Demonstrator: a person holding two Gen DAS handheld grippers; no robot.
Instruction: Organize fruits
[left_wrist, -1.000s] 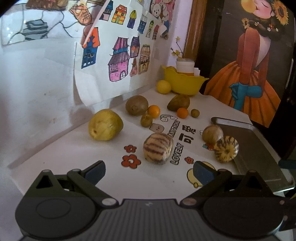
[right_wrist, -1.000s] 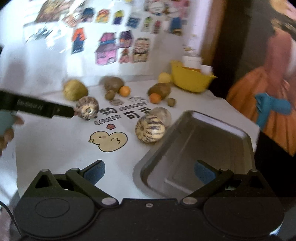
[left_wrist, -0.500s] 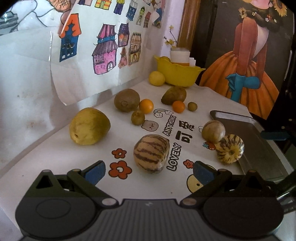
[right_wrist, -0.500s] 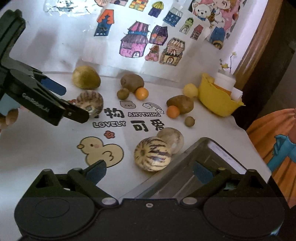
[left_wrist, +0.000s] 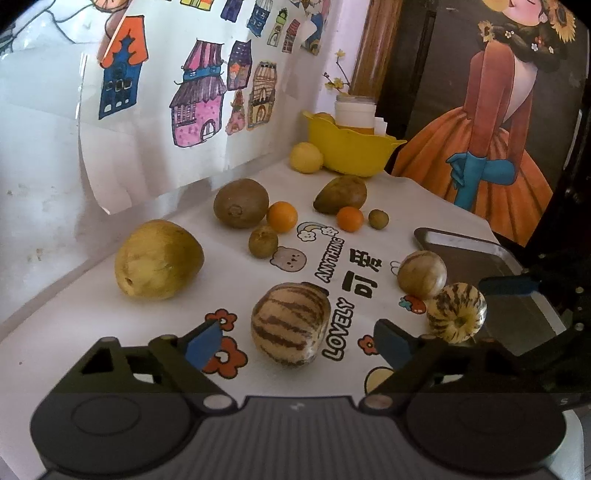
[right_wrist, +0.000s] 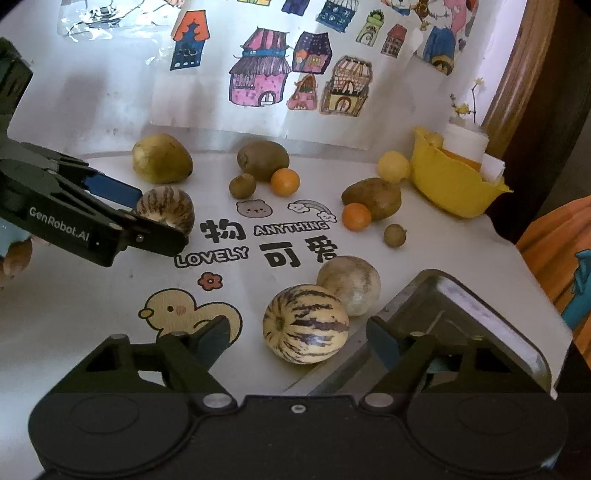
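Several fruits lie on a white printed mat. My left gripper (left_wrist: 295, 341) is open, its fingers on either side of a brown-striped melon (left_wrist: 290, 325), not touching it; this also shows in the right wrist view (right_wrist: 168, 206). My right gripper (right_wrist: 299, 339) is open, just in front of a pale purple-striped melon (right_wrist: 306, 325) with a plain round fruit (right_wrist: 349, 284) behind it. A metal tray (right_wrist: 476, 321) lies at the right. A large yellow-green fruit (left_wrist: 159, 258), a kiwi (left_wrist: 241, 202) and two small oranges (left_wrist: 282, 216) lie further back.
A yellow bowl (left_wrist: 349, 149) with a white jar (left_wrist: 355, 110) stands at the back by a yellow round fruit (left_wrist: 306, 157). A drawing sheet (left_wrist: 184, 92) hangs on the wall to the left. The table drops off at the right past the tray.
My left gripper has moved forward to the brown-striped melon, which now sits between its fingers. My right gripper has swung left and closed in on the purple-striped melon beside the tray.
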